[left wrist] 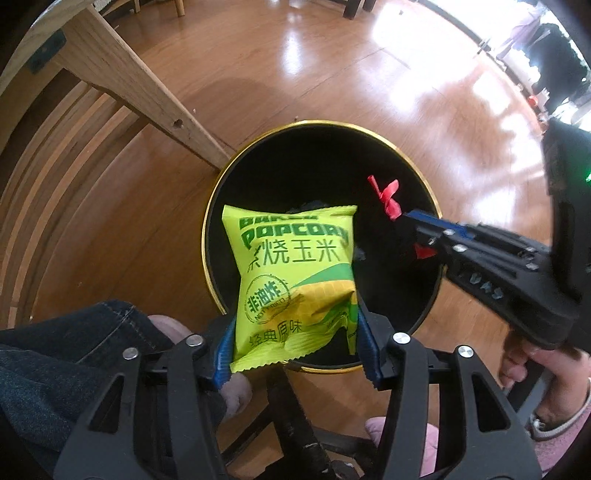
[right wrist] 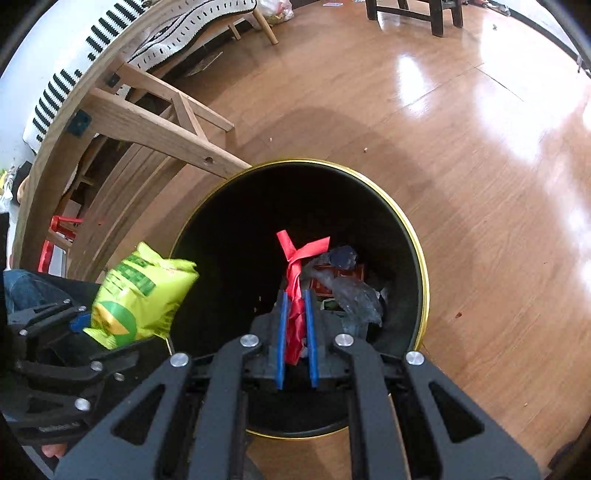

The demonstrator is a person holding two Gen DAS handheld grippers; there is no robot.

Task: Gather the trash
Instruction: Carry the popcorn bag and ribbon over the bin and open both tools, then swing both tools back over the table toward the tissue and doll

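Observation:
My left gripper (left wrist: 297, 332) is shut on a yellow-green popcorn bag (left wrist: 295, 280) and holds it over the near rim of a black bin with a gold rim (left wrist: 218, 188). My right gripper (right wrist: 295, 295) is shut on a twisted red wrapper (right wrist: 295, 280) and holds it above the bin's (right wrist: 421, 258) opening. In the left wrist view the right gripper (left wrist: 402, 216) comes in from the right with the red wrapper (left wrist: 386, 195). In the right wrist view the popcorn bag (right wrist: 140, 295) and left gripper (right wrist: 79, 321) sit at the bin's left edge.
Crumpled clear plastic and other trash (right wrist: 347, 284) lie inside the bin. A wooden table leg (left wrist: 147, 99) stands just left of the bin on a glossy wood floor (right wrist: 480, 166). A dark chair (right wrist: 410, 14) stands far off. The person's knee (left wrist: 74, 332) is at lower left.

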